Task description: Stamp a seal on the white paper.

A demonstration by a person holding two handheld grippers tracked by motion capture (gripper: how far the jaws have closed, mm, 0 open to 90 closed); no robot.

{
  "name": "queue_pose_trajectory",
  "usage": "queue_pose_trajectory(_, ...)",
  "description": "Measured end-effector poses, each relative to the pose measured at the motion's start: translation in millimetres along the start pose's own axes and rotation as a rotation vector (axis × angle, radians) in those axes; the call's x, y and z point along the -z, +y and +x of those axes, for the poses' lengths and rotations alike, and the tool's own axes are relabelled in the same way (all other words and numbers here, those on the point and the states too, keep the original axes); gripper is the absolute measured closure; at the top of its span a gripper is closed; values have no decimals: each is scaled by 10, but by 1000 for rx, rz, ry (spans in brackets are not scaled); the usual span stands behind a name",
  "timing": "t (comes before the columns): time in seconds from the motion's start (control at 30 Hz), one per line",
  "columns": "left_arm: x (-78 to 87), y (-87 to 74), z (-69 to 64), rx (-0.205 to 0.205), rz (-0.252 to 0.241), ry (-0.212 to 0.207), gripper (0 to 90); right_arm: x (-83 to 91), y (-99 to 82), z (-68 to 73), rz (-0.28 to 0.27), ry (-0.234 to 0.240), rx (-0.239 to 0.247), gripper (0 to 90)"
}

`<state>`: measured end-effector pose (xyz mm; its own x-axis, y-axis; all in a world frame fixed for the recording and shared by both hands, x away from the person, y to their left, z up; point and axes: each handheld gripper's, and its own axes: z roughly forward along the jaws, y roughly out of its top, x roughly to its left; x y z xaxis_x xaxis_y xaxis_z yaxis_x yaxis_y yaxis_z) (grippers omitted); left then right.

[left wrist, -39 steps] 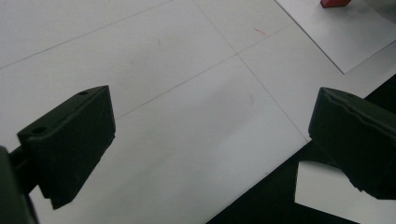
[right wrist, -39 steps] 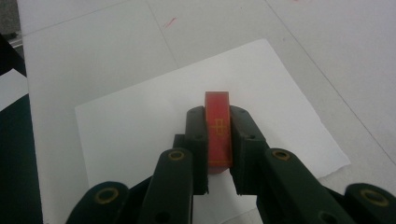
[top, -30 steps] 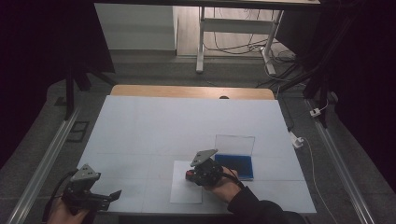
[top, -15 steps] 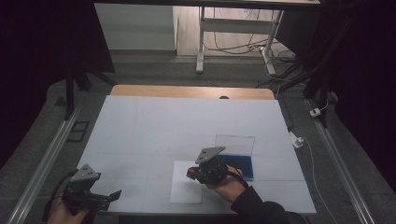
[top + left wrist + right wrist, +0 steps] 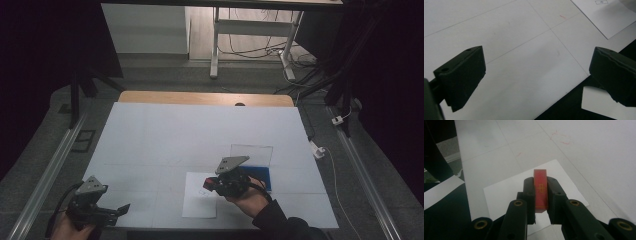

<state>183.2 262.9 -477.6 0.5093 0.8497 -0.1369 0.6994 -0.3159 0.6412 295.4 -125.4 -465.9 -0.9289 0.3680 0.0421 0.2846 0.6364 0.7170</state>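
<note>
Right gripper (image 5: 540,195) raised over the sheet of paper (image 5: 506,190), jaws pinching a red block (image 5: 540,191) that carries a yellow mark, block clear of the paper. Blue tray (image 5: 261,176) with a clear lid (image 5: 251,154) just beyond the paper's far right corner. Left gripper (image 5: 534,75) well to the left of the paper, near the edge of the white table (image 5: 165,135), jaws spread wide, nothing between them.

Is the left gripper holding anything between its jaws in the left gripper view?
No: the left gripper has its jaws standing wide apart, with just the bare white table showing between them.
</note>
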Motion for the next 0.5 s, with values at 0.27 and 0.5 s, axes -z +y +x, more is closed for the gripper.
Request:
queue_pose_trajectory(0.27, -1, 1, -2, -1, 1, 1, 9, 123, -26, -41, -17, -16, -19, 791)
queue_pose_trajectory(0.5, -1, 2, -10, -4, 1, 5, 10, 212, -63, -104, -26, -41, -37, 791)
